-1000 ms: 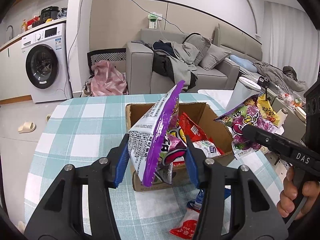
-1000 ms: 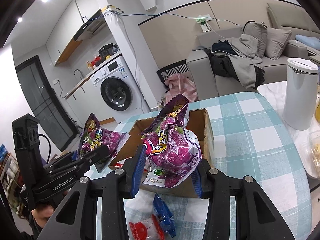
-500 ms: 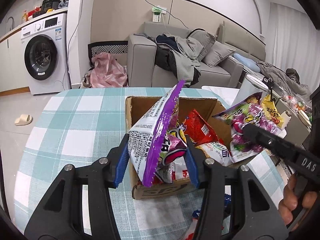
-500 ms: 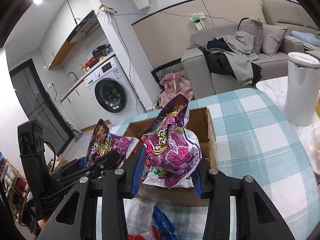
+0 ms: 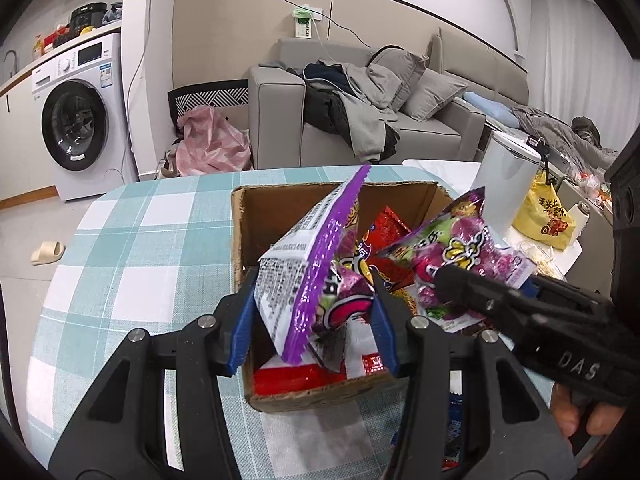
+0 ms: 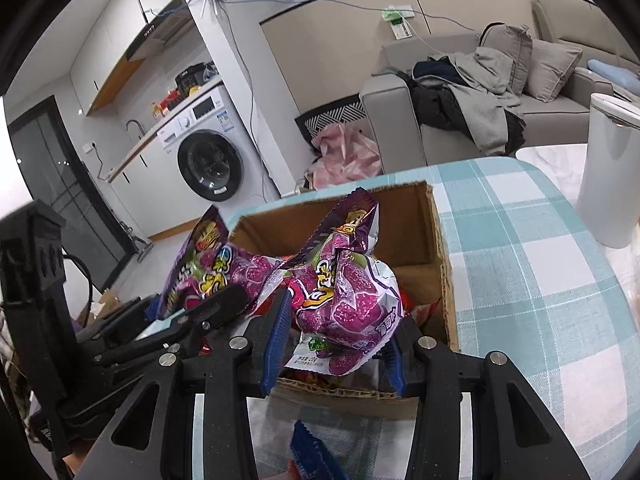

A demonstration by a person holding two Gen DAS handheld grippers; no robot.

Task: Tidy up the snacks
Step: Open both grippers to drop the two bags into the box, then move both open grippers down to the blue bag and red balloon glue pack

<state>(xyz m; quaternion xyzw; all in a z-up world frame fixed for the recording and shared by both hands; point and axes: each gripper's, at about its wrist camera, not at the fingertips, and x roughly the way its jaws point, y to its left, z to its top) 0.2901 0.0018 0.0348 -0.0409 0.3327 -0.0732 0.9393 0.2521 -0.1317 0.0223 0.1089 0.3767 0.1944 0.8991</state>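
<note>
An open cardboard box (image 5: 280,204) (image 6: 416,220) stands on the checked table and holds red and other snack packets (image 5: 390,232). My left gripper (image 5: 314,320) is shut on a purple snack bag (image 5: 308,264) and holds it over the box's near end. My right gripper (image 6: 336,332) is shut on a second purple snack bag (image 6: 348,292), also over the box. The right gripper and its bag show in the left wrist view (image 5: 460,252); the left gripper's bag shows in the right wrist view (image 6: 212,268).
A blue packet (image 6: 316,456) lies on the teal checked tablecloth (image 5: 132,248) in front of the box. A white cylindrical bin (image 6: 612,168) stands to the right, with a yellow bag (image 5: 548,216) beyond. A sofa and washing machine stand behind.
Both grippers have moved forward and closer together with their bags, so both bags now hang over the box. The loose packets in front of the box have dropped toward the frame edge.
</note>
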